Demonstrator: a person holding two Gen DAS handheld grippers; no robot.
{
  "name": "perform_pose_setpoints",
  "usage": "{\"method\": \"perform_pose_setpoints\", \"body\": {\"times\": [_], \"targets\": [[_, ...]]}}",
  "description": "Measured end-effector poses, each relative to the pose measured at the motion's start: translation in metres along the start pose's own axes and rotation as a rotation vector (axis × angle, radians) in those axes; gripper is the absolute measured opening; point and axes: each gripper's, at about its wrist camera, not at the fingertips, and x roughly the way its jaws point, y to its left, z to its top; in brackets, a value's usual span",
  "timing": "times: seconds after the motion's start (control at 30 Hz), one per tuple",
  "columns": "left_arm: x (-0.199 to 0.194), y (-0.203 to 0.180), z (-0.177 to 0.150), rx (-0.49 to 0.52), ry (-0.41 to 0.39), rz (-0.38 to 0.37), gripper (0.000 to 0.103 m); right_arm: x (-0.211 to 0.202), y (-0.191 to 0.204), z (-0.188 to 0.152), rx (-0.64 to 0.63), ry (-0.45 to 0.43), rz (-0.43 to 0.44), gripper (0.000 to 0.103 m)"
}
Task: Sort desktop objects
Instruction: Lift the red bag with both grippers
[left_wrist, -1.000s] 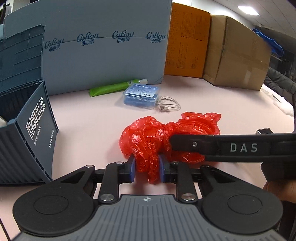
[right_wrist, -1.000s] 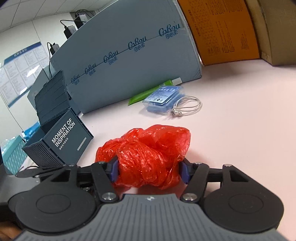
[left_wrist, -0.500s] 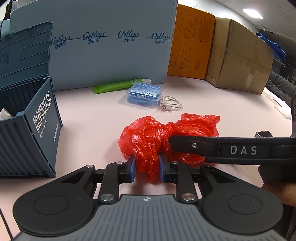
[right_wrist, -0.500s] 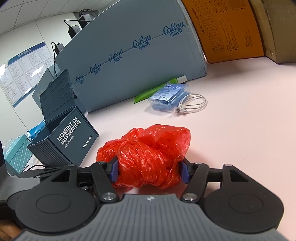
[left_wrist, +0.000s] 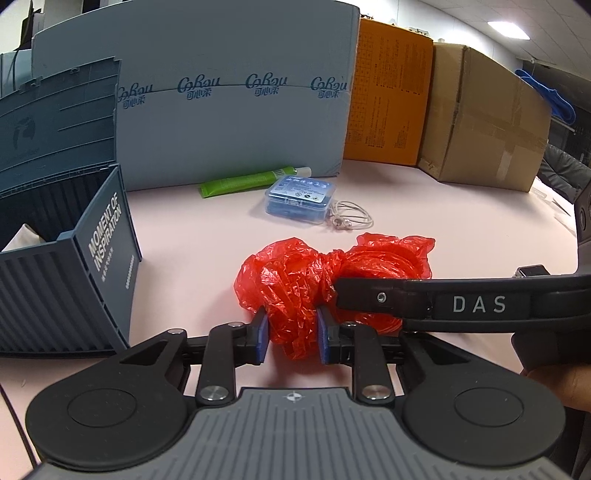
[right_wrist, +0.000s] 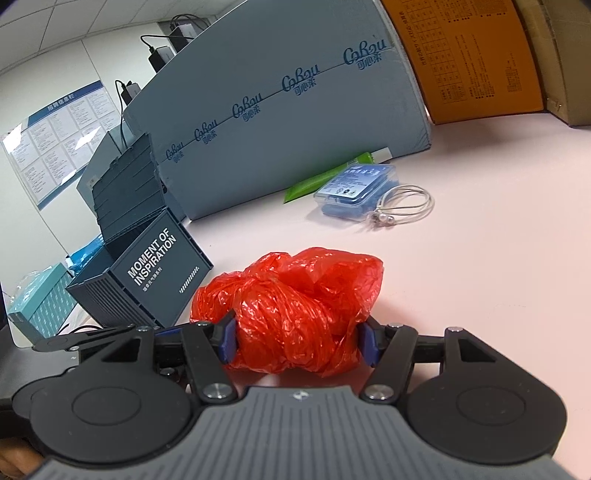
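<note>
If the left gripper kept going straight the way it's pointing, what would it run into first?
The red plastic bag: the left gripper already pinches its near end. Beyond it, the blue plastic case seems next in line, though depth is unclear.

A pale pink table (left_wrist: 443, 221) carries a crumpled red plastic bag (left_wrist: 295, 280) near the front, a dark blue crate (left_wrist: 74, 280) at its left, and farther back a green tube (left_wrist: 240, 182), a clear blue case (left_wrist: 301, 199) and coiled white earphones (left_wrist: 351, 218), with big cardboard boxes (left_wrist: 480, 122) behind

Bin (left_wrist: 92, 266) blocks left (open-topped); pink tabletop (left_wrist: 461, 221) right lies bare.
</note>
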Motion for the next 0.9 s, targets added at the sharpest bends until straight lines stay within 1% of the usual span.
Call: {"method": "perform_pose_setpoints", "body": {"times": [0.6,0.9], "targets": [[-0.008,0.001,-0.002,0.020,-0.027,0.061,0.021,0.006,0.004,0.002,-0.011,0.013,0.060,0.066],[-0.013,0.002,-0.002,0.019,-0.037,0.078,0.021,0.007,0.008,0.003,-0.017,0.012,0.079,0.066]]}}
